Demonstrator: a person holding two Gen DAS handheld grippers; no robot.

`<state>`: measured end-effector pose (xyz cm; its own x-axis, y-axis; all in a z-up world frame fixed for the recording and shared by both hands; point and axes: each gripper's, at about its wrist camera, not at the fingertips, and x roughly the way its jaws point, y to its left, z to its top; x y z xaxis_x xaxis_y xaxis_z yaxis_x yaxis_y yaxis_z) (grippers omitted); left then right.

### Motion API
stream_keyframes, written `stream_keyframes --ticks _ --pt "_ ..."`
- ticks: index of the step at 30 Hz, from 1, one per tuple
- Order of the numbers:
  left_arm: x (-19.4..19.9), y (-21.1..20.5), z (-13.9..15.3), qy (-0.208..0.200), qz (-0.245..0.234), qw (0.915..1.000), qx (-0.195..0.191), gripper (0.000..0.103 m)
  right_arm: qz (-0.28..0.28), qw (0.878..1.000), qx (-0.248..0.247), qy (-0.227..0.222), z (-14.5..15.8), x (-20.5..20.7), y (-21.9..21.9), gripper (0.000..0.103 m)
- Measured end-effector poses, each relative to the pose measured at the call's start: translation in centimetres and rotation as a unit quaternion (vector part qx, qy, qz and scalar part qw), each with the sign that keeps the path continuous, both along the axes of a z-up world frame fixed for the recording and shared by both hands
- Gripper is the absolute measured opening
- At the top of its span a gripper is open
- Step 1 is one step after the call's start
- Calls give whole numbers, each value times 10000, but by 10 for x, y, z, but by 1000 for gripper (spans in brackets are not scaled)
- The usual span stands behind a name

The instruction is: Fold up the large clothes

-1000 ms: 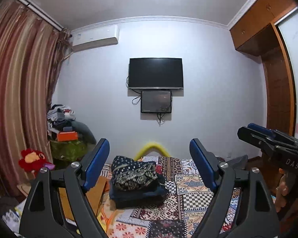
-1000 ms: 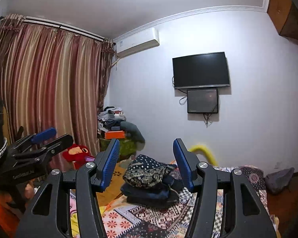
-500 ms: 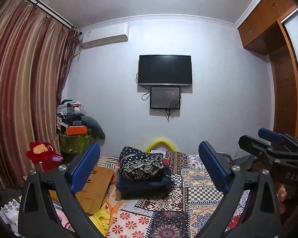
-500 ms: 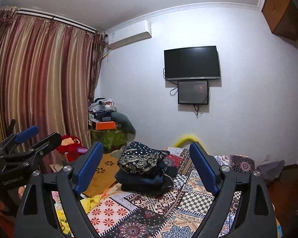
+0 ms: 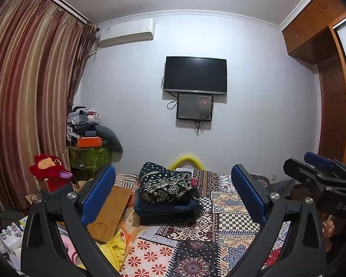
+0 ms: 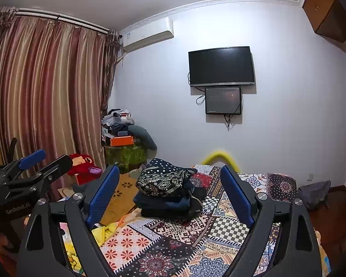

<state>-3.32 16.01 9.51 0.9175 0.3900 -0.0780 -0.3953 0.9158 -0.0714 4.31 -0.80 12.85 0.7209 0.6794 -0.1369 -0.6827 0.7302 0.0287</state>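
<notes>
Both pairs of fingers have just been opening and now stand wide with nothing between them: left gripper [image 5: 173,190], right gripper [image 6: 167,191]. The folded clothes stack [image 5: 167,195] rests on the bed [image 5: 219,226], beyond the fingertips. This fold looks finished.

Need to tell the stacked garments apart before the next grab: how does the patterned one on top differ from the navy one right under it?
The patterned garment is black with white dots and diamonds; the navy garment is plain. The patterned one is a rounded, bulging bundle; the navy one lies flat and wider. Both lie stacked on the patchwork bedspread.
</notes>
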Motion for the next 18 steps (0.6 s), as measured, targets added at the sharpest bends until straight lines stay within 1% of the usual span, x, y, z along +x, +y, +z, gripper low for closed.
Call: stream_keyframes --ticks 9,18 --pt "5 0 -5 73 27 10000 -16 101 20 9999 -33 100 -3 3 -3 87" --pt "6 1 -6 50 40 10000 -55 101 37 9999 -24 154 -4 5 -6 87"
